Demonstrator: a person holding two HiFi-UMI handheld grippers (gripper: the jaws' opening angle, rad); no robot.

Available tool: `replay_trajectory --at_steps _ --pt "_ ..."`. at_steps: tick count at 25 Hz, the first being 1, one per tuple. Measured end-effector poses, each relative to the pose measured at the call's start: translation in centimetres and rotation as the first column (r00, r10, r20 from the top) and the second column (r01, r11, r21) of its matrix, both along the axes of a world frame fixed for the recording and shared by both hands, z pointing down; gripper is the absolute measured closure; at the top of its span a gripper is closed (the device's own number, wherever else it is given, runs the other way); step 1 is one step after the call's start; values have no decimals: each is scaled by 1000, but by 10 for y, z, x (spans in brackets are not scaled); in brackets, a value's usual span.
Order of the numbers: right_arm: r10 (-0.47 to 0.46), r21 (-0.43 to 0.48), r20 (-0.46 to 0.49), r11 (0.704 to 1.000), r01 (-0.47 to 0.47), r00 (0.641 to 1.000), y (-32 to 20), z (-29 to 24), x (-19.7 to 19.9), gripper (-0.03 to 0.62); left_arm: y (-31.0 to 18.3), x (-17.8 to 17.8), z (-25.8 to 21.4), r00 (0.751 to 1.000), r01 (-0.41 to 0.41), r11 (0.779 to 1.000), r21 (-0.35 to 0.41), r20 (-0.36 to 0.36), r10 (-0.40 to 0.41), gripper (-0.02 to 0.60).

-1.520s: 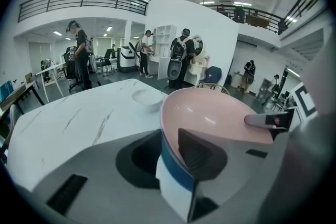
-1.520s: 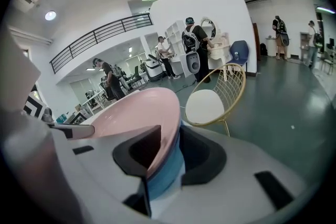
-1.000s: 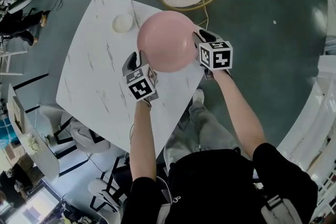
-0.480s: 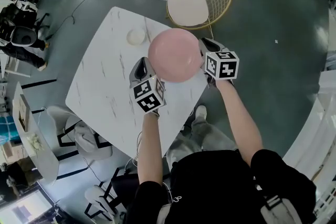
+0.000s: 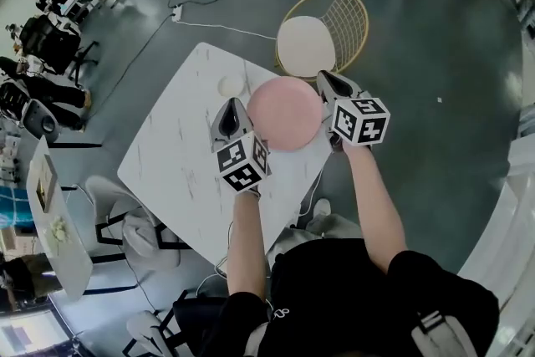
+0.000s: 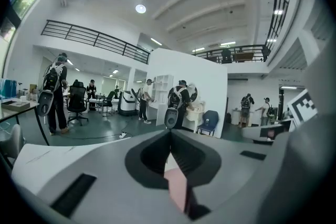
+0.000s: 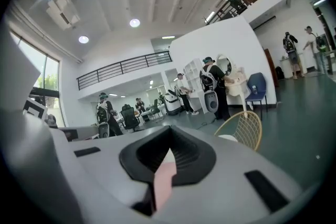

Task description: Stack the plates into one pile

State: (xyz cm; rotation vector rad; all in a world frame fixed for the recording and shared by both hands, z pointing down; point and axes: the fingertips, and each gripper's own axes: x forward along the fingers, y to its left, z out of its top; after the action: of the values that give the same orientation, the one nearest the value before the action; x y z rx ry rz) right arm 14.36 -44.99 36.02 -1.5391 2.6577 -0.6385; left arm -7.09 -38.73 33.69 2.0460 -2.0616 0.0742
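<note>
pink plate (image 5: pixel 284 113) is up in the air over the table (image 5: pixel 184 146), roughly flat. It's round, so no real long axis. It sits btwn the two grippers: left gripper (image 5: pixel 234 106) is pinched on its left rim, right gripper (image 5: pixel 326 79) on the right rim, and the right jaws have only just finished closing on it. Both gripper views show a thin pink edge wedged in the jaws. small white plate (image 5: pixel 231 85) sits on the table, just beyond the left gripper.
</note>
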Motion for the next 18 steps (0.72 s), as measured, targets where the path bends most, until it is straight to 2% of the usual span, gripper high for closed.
replay_trajectory --at_steps 5,10,14,18 --pt "-85 144 -13 986 86 996 15 -47 -12 586 16 12 -32 999 1 996 90 -41 2 565" --pt "-101 190 -49 976 109 994 38 -61 -8 585 44 13 -57 996 68 982 175 -61 -59 565" --pt "-121 226 -7 967 120 993 46 -73 -6 586 57 17 -63 997 70 979 190 8 -73 565" --pt "-150 256 -47 954 157 988 53 -77 -18 586 60 24 -66 997 41 980 195 58 -53 565"
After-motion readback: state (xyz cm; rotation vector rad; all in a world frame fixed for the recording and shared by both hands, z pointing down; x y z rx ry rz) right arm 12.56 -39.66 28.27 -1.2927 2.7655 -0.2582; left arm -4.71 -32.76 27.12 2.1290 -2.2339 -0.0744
